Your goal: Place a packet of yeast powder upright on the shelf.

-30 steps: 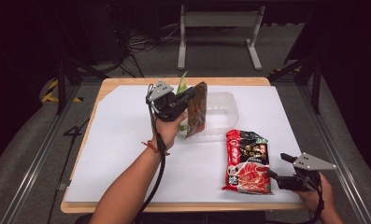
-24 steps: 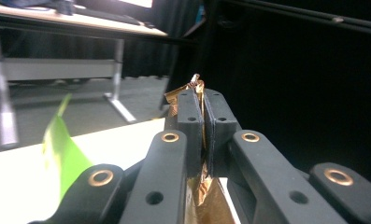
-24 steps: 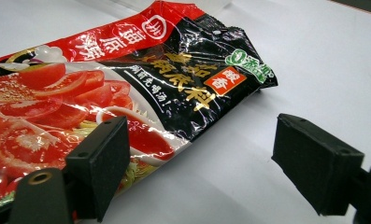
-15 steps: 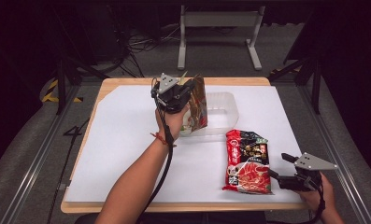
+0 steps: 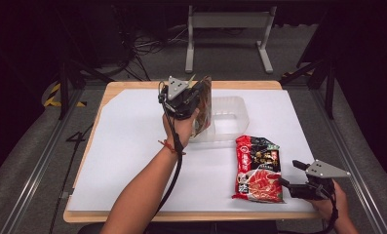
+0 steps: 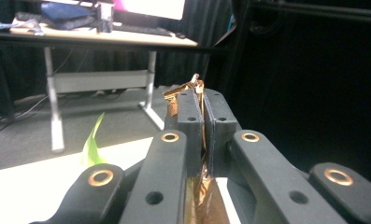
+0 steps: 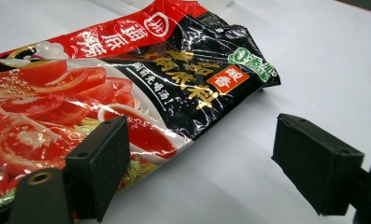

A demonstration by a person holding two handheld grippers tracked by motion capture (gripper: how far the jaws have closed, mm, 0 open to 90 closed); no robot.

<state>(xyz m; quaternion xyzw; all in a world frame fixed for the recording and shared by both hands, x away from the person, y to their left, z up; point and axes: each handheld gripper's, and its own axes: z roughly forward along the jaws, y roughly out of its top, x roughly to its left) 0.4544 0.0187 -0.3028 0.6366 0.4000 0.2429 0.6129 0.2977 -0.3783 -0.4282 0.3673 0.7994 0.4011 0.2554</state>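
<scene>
My left gripper [image 5: 197, 92] is shut on the top edge of a brown and gold foil packet [image 5: 204, 111]. The packet hangs nearly upright over the left end of a clear plastic tub [image 5: 232, 122]. In the left gripper view the left gripper [image 6: 203, 109] pinches a crumpled gold foil edge [image 6: 189, 88] that sticks out above the jaws. A red and black sauce packet [image 5: 258, 168] lies flat on the white table cover. My right gripper [image 5: 289, 174] stands open just right of the packet's near corner. In the right gripper view the right gripper [image 7: 202, 158] frames the sauce packet's [image 7: 127, 79] corner, with nothing held.
The white cover [image 5: 127, 146] spans the wooden table [image 5: 132, 87], with free room on its left half. A green leaf-like tip [image 6: 93, 144] shows beside the left jaws. Beyond the table stand a desk frame [image 5: 225, 39] and cables on the floor.
My left gripper has carried the foil packet a little to the right and turned it more upright over the tub's left end. The right gripper and the sauce packet have stayed still.
</scene>
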